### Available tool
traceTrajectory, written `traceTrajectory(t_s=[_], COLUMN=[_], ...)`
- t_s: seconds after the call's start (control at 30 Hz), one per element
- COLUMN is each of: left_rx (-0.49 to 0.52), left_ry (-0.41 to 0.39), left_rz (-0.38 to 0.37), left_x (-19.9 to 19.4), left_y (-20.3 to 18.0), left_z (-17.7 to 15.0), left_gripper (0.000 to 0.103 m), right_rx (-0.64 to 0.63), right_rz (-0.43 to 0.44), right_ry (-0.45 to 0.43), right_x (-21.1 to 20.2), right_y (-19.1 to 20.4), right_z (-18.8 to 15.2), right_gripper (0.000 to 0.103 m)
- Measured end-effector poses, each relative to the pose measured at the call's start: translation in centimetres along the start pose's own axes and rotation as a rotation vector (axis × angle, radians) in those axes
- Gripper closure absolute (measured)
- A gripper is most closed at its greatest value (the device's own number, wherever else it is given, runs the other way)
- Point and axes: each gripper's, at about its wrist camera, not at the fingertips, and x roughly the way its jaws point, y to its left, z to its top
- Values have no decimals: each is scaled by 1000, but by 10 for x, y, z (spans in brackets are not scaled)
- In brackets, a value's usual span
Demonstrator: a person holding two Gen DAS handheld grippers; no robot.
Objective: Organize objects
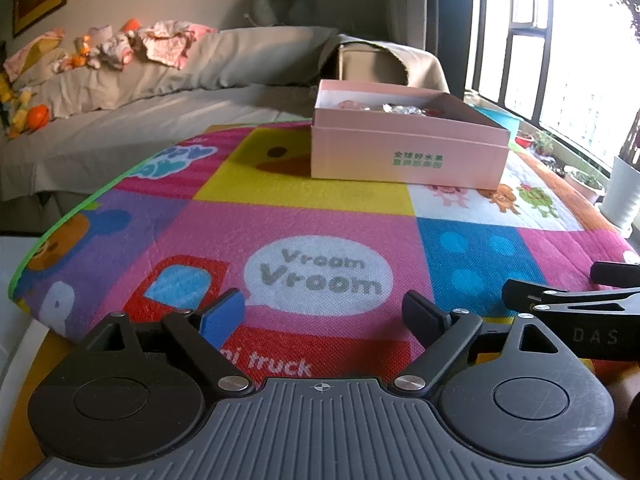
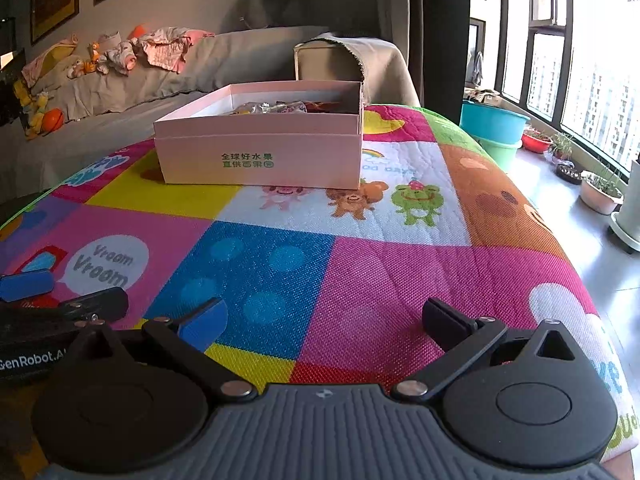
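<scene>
My left gripper (image 1: 323, 314) has its fingers spread wide with nothing between them, only the colourful play mat (image 1: 320, 220) under them; my right gripper (image 2: 323, 320) is just as wide and just as empty. The two sit side by side at the mat's near edge. Well ahead, on the mat's far part, stands the pink cardboard box (image 2: 260, 160), lid off. I judge it light and thin-walled, easily dented, so I would take it by a wall near a corner. Its contents (image 2: 276, 108) look like crinkly wrapped things, but the walls hide most of them.
</scene>
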Motion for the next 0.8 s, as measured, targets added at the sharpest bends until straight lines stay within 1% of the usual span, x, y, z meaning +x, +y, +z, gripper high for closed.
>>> traceTrajectory(t_s=[0.8], left_rx=[12], left_ry=[4], left_rz=[-12], left_x=[1], left_y=[3], left_z=[3], left_gripper=[10], right_rx=[-3], right_rz=[-12], right_ry=[1], right_x=[2], right_y=[1], right_z=[1], right_gripper=[0])
